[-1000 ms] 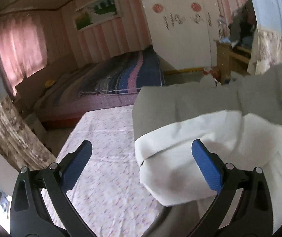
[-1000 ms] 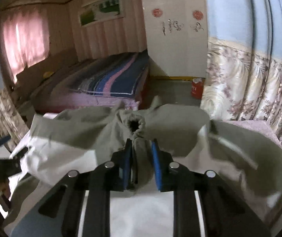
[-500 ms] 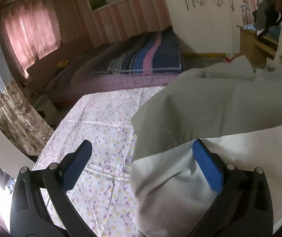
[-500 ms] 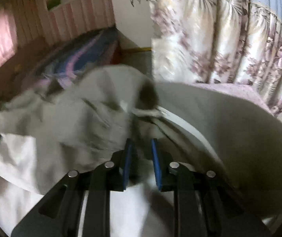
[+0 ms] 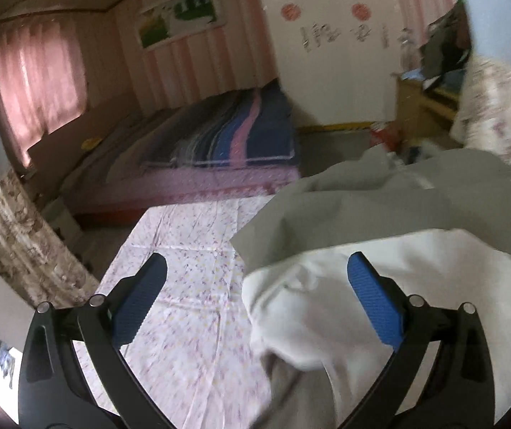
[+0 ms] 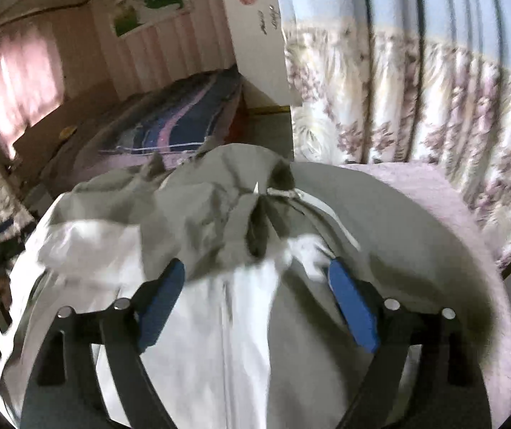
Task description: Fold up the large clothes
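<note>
- The right gripper (image 6: 255,296) has its blue pads (image 6: 353,309) spread wide and still parting, pressing on nothing; grey and white cloth lies between them but untouched by either pad.
- The left gripper (image 5: 255,300) also stands released, its blue pads (image 5: 375,307) far apart over the near surface, the garment's white edge lying under the gap and free of both.
- The garment (image 6: 198,214), a large grey piece with a white lining turned out in places, lies heaped on a floral bed sheet (image 5: 183,271); a gathered, bunched fold with a white strip (image 6: 327,211) sits just ahead of the right gripper.
- In the left wrist view the garment (image 5: 380,214) covers the right half of the sheet, the left half bare.
- A flowered curtain (image 6: 416,100) hangs just beyond the garment on the right.
- Farther off stands a second bed with a striped blue and pink blanket (image 5: 234,136).
- At the back are a pink-striped wall with a framed picture (image 5: 180,16), a pink-curtained window (image 5: 37,71) and a white wardrobe (image 5: 330,53).
</note>
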